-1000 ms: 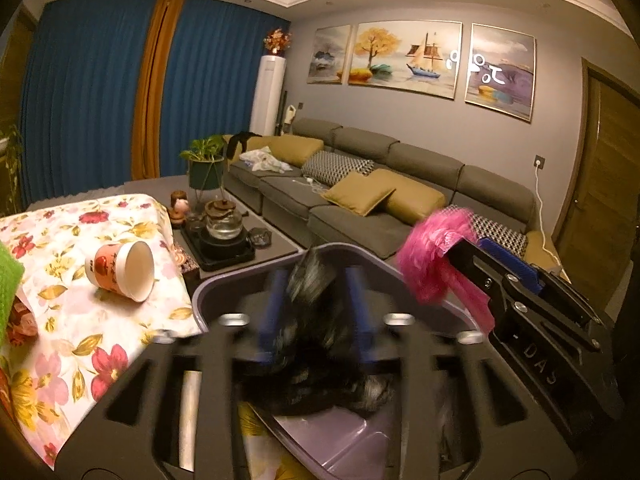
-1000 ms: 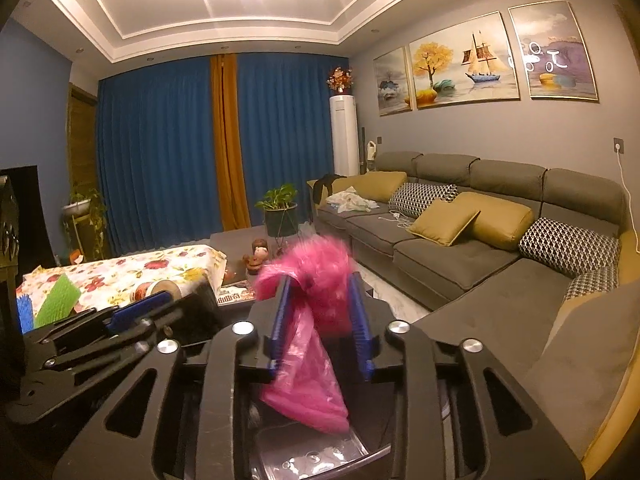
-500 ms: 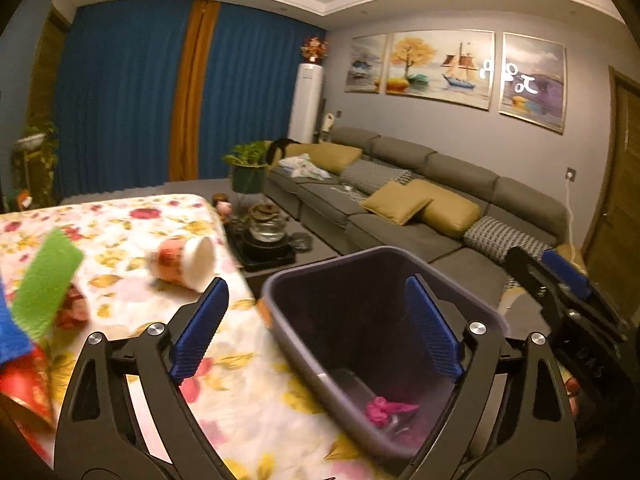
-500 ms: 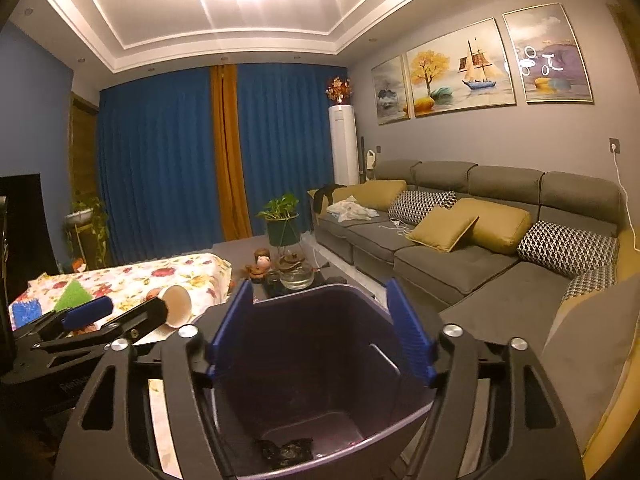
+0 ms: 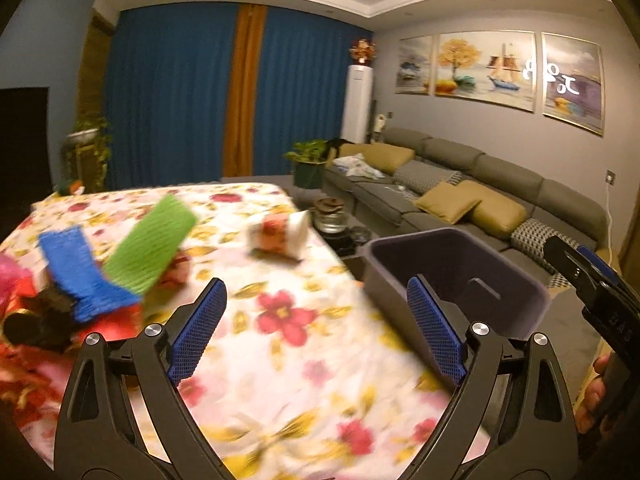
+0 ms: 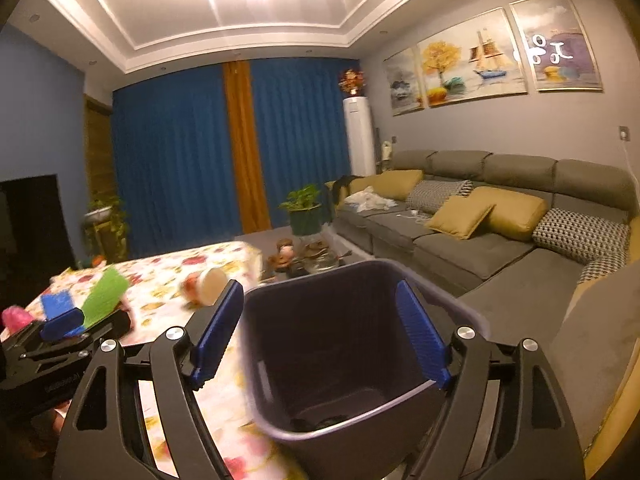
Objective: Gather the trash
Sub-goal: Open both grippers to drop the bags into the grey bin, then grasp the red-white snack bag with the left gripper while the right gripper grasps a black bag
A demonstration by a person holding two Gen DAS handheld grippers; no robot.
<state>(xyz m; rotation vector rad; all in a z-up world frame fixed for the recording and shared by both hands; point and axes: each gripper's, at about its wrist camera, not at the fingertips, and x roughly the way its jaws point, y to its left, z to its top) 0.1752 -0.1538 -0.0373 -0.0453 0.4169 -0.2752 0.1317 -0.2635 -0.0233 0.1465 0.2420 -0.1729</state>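
My left gripper (image 5: 316,328) hangs over the floral tablecloth (image 5: 288,360), jaws spread wide with nothing between the blue pads (image 5: 198,330). The right gripper's jaws have just been opening; they frame the bin but hold nothing.

My right gripper (image 6: 320,332) is over the dark purple trash bin (image 6: 340,344), which stands at the table's edge on the sofa side. Jaws wide apart, empty. Something dark and crumpled (image 6: 320,422) lies at the bin's bottom; I cannot make out what else is in there.

Trash on the table, from the left wrist view:
- paper cup (image 5: 280,234) on its side, open mouth toward the bin, near the far right edge of the cloth
- green foam net sleeve (image 5: 150,248), tilted, leaning on the pile at left
- blue foam net sleeve (image 5: 82,276) just beside the green one, overlapping it
- a dark lump (image 5: 44,320) under the blue sleeve; blurred, cannot identify
- a bit of pink (image 5: 10,280) at the frame's left edge

Left view is motion-blurred.

Background: grey sofa (image 6: 480,240) with mustard cushions (image 6: 484,212), blue curtains (image 6: 176,160), potted plant (image 6: 304,208).
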